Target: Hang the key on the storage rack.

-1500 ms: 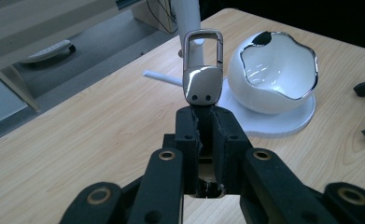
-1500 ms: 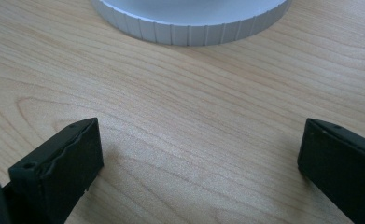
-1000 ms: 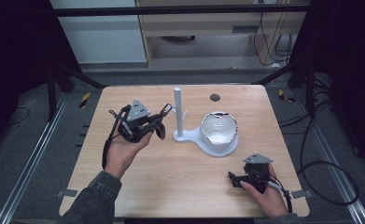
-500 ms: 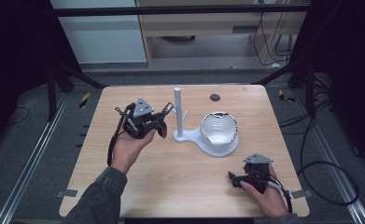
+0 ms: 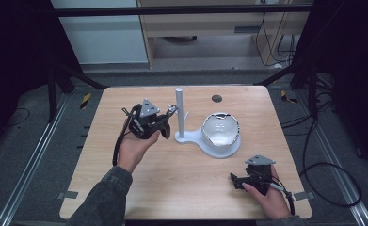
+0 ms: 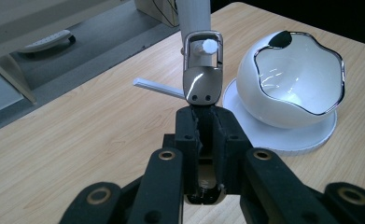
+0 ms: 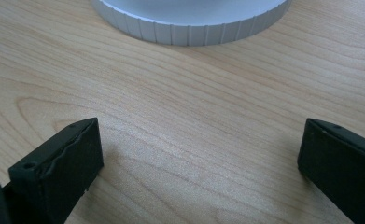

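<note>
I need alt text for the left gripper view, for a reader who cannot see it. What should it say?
The left claw is shut on a shiny metal clasp, whose open loop frames the tip of a white peg on a white stand. To the right, a white bowl with a wavy chrome rim sits on the stand's round base, on a light wooden table.

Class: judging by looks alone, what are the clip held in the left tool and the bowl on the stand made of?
Clip: probably polished metal; silvery, with mirror-like highlights.
Bowl: likely glossy white ceramic or plastic; smooth reflections, shiny chrome-looking wavy rim.
</note>
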Action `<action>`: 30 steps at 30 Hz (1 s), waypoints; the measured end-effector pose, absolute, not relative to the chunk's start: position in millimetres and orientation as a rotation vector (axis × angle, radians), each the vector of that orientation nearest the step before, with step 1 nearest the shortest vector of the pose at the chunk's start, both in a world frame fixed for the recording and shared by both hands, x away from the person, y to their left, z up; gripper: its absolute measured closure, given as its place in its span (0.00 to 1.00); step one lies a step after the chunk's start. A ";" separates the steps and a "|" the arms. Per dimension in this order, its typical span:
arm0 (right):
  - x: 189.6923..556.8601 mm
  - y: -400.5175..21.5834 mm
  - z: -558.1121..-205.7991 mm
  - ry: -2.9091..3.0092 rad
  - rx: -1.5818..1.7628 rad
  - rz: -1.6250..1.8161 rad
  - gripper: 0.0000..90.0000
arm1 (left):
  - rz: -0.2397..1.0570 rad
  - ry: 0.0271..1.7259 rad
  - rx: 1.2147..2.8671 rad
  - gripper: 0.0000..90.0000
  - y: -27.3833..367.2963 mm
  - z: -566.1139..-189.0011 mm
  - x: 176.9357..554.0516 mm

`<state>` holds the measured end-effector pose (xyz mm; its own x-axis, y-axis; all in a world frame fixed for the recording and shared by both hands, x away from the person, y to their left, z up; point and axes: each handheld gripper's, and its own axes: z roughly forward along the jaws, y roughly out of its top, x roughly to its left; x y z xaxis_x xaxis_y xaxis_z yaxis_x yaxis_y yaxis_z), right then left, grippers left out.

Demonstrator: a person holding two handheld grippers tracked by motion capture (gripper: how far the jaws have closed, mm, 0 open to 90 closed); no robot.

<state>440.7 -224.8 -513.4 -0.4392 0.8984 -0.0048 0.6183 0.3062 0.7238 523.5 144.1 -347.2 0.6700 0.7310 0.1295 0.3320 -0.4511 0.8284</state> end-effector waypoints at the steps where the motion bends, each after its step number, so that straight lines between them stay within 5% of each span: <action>1: 440.7 -224.8 -513.4 2.169 1.350 0.925 0.00 | 0.608 0.821 2.052 0.90 143.0 -348.1 524.3; 30: 440.7 -224.8 -513.3 2.170 1.351 0.925 0.00 | 0.579 0.852 2.046 0.90 127.6 -371.5 540.0</action>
<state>440.7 -224.8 -513.3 -0.4393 0.8983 -0.0047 0.6187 0.3064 0.7235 540.0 127.6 -371.5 0.6642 0.7415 0.0946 0.3614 -0.4293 0.8277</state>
